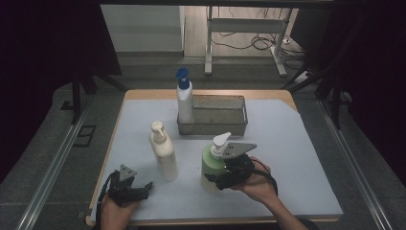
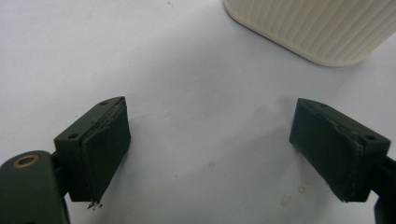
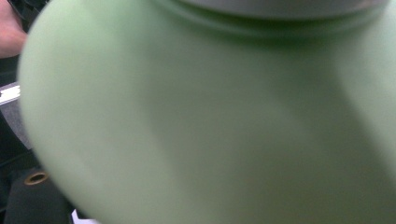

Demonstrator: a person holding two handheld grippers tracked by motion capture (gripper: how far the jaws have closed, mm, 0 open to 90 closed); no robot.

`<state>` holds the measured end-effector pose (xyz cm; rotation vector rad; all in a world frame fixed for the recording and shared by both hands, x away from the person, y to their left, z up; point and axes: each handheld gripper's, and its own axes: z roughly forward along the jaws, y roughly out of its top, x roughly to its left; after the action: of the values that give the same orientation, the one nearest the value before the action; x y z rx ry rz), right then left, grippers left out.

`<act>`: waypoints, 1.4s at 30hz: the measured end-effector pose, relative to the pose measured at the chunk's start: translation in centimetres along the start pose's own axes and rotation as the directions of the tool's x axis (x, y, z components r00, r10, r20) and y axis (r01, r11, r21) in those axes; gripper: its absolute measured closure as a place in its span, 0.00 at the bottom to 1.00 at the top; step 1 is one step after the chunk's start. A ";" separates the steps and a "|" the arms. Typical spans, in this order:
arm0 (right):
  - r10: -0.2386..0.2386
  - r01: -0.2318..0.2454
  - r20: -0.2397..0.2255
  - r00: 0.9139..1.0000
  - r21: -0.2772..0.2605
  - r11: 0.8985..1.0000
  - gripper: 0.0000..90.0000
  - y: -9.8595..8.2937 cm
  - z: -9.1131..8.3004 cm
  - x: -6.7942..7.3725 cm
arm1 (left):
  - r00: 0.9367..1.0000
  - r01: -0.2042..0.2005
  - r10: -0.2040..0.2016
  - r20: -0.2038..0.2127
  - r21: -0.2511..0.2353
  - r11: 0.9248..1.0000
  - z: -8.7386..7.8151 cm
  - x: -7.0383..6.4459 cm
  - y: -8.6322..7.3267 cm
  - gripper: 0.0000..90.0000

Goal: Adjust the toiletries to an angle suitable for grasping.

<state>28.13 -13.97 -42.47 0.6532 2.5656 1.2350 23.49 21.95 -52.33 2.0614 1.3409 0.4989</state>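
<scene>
Green round plastic pump bottle [image 1: 209, 165] with a white pump head stands near the right on the pale surface [image 1: 297, 158]; our right tool [image 1: 229, 176] grips its body. Our left tool [image 1: 135, 191] rests near the left, jaws wide apart and holding nothing. A cream ribbed pump bottle [image 1: 163, 152] stands just beyond it.

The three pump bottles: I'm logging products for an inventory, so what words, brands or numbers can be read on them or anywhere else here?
None can be read.
Green bottle, at the right gripper: plain surface, blurred in the right gripper view.
Cream bottle: no legible print; ribbed base only.
White bottle with blue pump: no label legible.
Metal basket: no markings.
</scene>
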 end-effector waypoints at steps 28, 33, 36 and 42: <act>0.036 -0.036 0.044 0.998 -0.010 0.999 0.13 4.3 -1.8 -2.6 | 1.000 0.001 -0.001 0.000 0.000 1.000 0.0 0.0 0.0 0.14; 0.050 -0.049 0.058 0.997 -0.011 0.999 0.13 5.0 -1.8 -3.4 | 1.000 0.001 -0.001 0.000 -0.001 1.000 0.0 0.0 0.0 0.14; 0.057 -0.056 0.076 0.996 -0.015 0.998 0.13 5.4 -1.9 -4.1 | 1.000 0.000 0.000 0.000 -0.001 1.000 0.0 0.0 0.0 0.14; 0.077 -0.075 0.110 0.991 -0.020 0.997 0.13 6.2 -2.1 -5.5 | 1.000 0.000 0.000 0.000 -0.001 1.000 0.0 0.0 0.0 0.14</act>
<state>33.97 -14.63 -36.27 0.8000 2.4591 1.2043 23.49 21.95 -52.34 2.0604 1.3406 0.4994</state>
